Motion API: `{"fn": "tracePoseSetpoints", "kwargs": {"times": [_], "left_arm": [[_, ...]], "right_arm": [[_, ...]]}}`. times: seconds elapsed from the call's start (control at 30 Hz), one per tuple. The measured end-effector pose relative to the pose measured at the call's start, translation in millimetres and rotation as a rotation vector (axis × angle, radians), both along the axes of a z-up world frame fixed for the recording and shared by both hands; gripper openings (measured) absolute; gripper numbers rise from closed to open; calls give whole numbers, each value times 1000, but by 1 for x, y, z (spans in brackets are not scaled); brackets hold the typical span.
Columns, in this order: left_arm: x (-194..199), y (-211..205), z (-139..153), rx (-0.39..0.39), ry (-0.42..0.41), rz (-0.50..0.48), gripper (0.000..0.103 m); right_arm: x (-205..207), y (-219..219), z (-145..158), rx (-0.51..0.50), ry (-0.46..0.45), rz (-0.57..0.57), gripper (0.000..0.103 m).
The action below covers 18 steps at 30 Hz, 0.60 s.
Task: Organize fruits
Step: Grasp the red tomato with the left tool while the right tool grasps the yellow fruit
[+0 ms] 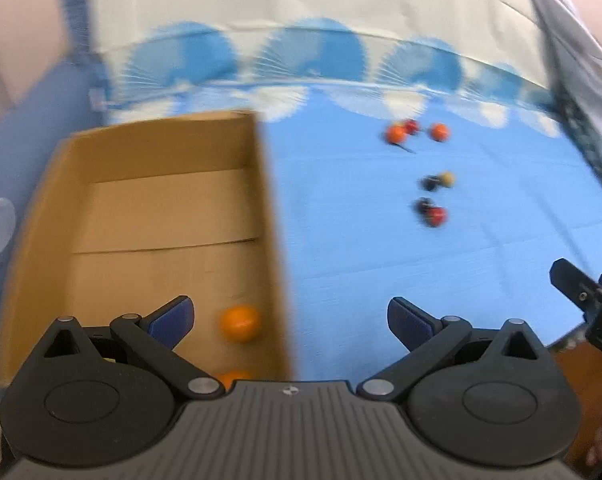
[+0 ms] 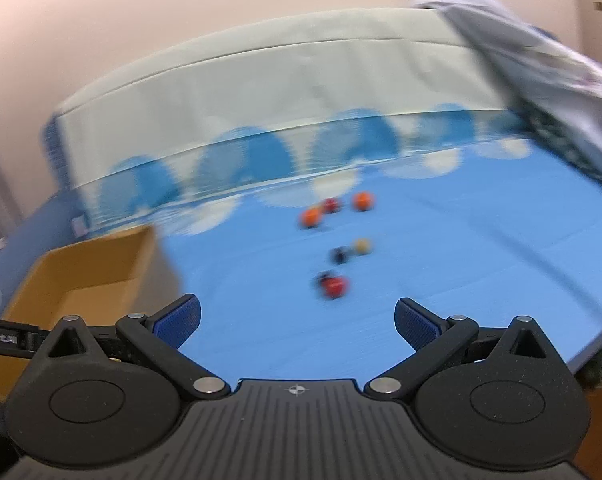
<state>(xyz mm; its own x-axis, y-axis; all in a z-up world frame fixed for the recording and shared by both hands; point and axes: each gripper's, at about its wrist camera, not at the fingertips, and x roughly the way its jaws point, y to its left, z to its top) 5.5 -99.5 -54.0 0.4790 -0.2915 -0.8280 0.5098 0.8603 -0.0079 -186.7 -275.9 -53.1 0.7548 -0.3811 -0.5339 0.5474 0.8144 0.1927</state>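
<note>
My left gripper is open and empty above the right wall of a cardboard box. An orange fruit lies in the box's near corner, with a second orange one partly hidden under the gripper body. Small fruits lie on the blue cloth: two orange ones, a red one, dark ones and a pale one. My right gripper is open and empty, short of the red fruit. The box is at its left.
A pale green fold of cloth rises at the back. Grey patterned fabric lies at the right. The right gripper shows at the left wrist view's right edge. The blue cloth ends at a near-right edge.
</note>
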Motion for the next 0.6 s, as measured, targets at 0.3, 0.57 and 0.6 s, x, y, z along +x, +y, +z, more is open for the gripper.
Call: {"fn": "tracePoseSetpoints", "kwargs": {"times": [0.3,0.57,0.6], "left_arm": [[48,-165,-77,-12,129,-87,103],[97,-253,-156,24,230,-48,103],[102,-258,-164,27,237,-40,103]], "right_arm": [[12,-119,-57,27,70,-199,102],[69,-199,-119,51,183,-186,102],[75,-206,-127,52,192,-179,102]]}}
